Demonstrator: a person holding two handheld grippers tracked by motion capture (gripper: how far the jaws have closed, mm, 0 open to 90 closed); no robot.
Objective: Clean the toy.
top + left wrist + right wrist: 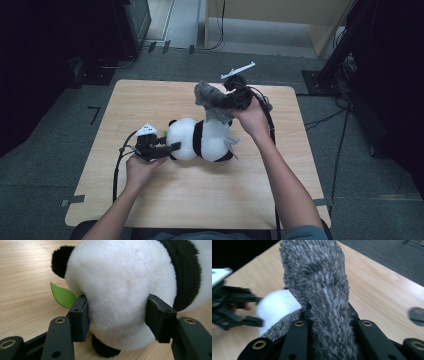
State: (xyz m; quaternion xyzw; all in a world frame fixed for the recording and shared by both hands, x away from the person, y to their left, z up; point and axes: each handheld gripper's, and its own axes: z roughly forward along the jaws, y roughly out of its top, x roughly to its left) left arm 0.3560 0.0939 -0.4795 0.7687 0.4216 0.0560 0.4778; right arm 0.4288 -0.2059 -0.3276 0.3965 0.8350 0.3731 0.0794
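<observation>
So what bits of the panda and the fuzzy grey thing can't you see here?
- Panda face: turned away in the left gripper view; too small in the high view.
- Grey fuzzy cloth: its lower end is hidden between the right claw jaws; what it is can't be told.
- Left claw: blurred in the right gripper view.

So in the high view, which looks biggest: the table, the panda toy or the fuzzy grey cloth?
1. The table, by far.
2. The panda toy.
3. The fuzzy grey cloth. It is lifted nearer the camera and part of it is bunched in the right gripper, so its true size is uncertain.
</observation>
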